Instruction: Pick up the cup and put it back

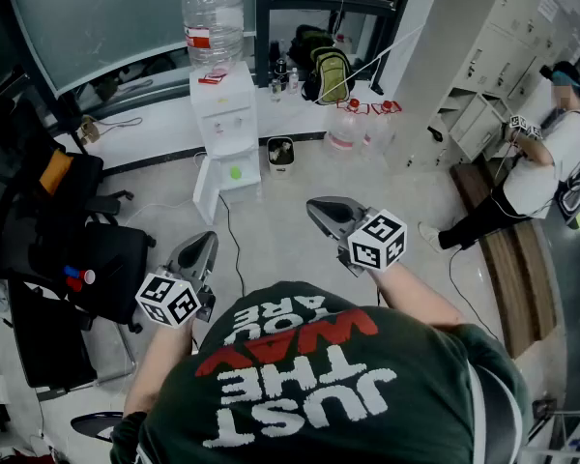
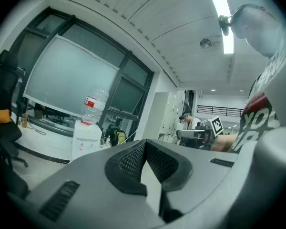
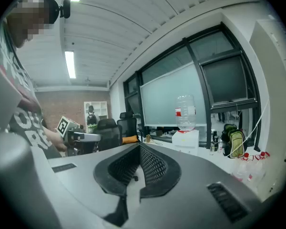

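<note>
I see no cup for certain. A small green thing (image 1: 236, 172) sits in the nook of the white water dispenser (image 1: 224, 114), too small to tell what it is. Both grippers hang in mid-air in front of the person's chest, well short of the dispenser. My left gripper (image 1: 195, 249) has its jaws together with nothing between them, as the left gripper view (image 2: 145, 143) shows. My right gripper (image 1: 321, 208) is held a little higher and further forward, and its pads also meet on nothing (image 3: 139, 146). Each gripper shows in the other's view: right gripper (image 2: 195, 135), left gripper (image 3: 83, 136).
Black office chairs (image 1: 68, 249) crowd the left side. A small white bin (image 1: 280, 153) stands right of the dispenser, with a cable (image 1: 234, 249) trailing over the floor. A green backpack (image 1: 329, 71) and water jugs (image 1: 346, 129) lie further back. A person (image 1: 551, 153) crouches at the right.
</note>
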Demonstrator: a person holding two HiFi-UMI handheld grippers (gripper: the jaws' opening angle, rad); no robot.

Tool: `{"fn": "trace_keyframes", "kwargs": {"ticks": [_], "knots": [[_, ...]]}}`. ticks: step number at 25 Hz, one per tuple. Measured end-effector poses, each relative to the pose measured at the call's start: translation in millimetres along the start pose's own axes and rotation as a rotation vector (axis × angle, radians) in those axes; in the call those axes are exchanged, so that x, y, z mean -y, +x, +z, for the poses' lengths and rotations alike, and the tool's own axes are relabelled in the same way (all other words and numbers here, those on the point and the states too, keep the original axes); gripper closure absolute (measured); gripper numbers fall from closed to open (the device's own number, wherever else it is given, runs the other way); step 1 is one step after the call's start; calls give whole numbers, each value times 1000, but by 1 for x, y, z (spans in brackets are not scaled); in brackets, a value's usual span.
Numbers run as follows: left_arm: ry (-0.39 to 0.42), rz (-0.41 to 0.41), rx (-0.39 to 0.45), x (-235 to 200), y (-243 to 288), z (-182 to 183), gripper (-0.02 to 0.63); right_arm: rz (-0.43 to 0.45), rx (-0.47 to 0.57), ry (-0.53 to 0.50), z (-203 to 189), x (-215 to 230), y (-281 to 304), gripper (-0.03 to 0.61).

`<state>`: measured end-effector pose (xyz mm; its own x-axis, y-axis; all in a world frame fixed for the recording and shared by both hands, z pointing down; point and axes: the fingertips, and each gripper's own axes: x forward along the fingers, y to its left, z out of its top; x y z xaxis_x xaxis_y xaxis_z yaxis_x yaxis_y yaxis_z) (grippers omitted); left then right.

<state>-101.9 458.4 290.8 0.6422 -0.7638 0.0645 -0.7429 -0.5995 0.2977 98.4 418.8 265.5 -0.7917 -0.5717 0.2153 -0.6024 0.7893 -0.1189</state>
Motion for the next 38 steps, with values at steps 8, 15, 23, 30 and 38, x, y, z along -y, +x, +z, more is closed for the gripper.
{"fn": "trace_keyframes", "kwargs": {"ticks": [8, 15, 23, 30, 38], "knots": [[7, 2, 1, 3, 12, 7, 606, 3, 8, 1, 5, 12, -3, 545], [14, 3, -9, 13, 26, 8, 606, 5, 18, 8, 5, 23, -15, 545], [36, -8, -35, 57, 64, 2, 606, 43, 27, 9, -1, 44, -58, 545], [22, 9, -74, 99, 102, -12, 606, 85, 14, 45, -27, 79, -100, 545], [12, 37, -96, 80, 117, -26, 606, 113, 5, 74, -43, 108, -83, 543]]}}
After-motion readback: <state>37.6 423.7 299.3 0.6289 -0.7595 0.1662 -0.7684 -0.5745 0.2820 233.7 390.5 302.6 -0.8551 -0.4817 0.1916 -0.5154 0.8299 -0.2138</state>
